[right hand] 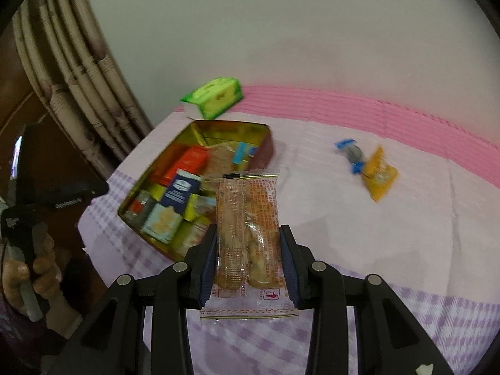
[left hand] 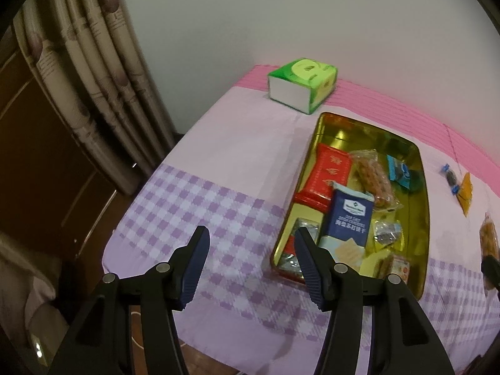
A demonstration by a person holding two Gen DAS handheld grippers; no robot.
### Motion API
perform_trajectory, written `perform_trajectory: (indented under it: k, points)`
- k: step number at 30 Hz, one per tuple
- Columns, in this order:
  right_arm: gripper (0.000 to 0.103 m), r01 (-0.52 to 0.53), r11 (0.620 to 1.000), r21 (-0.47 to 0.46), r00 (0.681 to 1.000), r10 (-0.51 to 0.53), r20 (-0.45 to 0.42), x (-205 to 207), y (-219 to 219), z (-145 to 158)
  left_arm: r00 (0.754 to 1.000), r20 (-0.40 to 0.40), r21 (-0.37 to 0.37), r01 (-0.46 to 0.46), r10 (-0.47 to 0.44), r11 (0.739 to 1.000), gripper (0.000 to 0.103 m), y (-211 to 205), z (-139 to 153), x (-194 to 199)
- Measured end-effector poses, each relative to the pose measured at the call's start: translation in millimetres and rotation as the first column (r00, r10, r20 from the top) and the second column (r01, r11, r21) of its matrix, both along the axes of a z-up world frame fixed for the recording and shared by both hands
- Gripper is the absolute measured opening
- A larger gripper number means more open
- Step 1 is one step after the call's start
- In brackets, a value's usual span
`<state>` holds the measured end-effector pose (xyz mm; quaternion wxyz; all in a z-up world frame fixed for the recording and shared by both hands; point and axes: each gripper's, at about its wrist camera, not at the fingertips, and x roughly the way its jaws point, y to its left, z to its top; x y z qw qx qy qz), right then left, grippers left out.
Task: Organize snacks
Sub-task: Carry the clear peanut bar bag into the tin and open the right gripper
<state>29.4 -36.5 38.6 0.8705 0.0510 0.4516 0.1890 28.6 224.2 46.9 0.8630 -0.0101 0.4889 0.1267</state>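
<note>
While my right gripper clamped the clear snack packet above the cloth, my left gripper hung released; carrying it over the gold tin seemingly came next.

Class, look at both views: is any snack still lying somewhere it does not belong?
Yes. Two packets, a blue-ended one and a yellow one, lie loose on the cloth, outside the gold tin. The right gripper holds a third, clear packet.
</note>
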Motion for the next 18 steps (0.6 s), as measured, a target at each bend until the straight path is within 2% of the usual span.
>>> perform_trajectory:
  k: [9, 18]
  points:
    - [0.035, -0.085, 0.996, -0.01, 0.996, 0.085, -0.027, 26, 50, -8, 1.0, 0.013, 0.044, -0.011, 0.011, 0.999, 0.058, -4, 1, 0]
    - [0.035, -0.125, 0.992, -0.034, 0.99, 0.122, -0.064, 61, 85, -20, 0.999, 0.034, 0.115, 0.016, -0.02, 0.993, 0.066, -15, 4, -1]
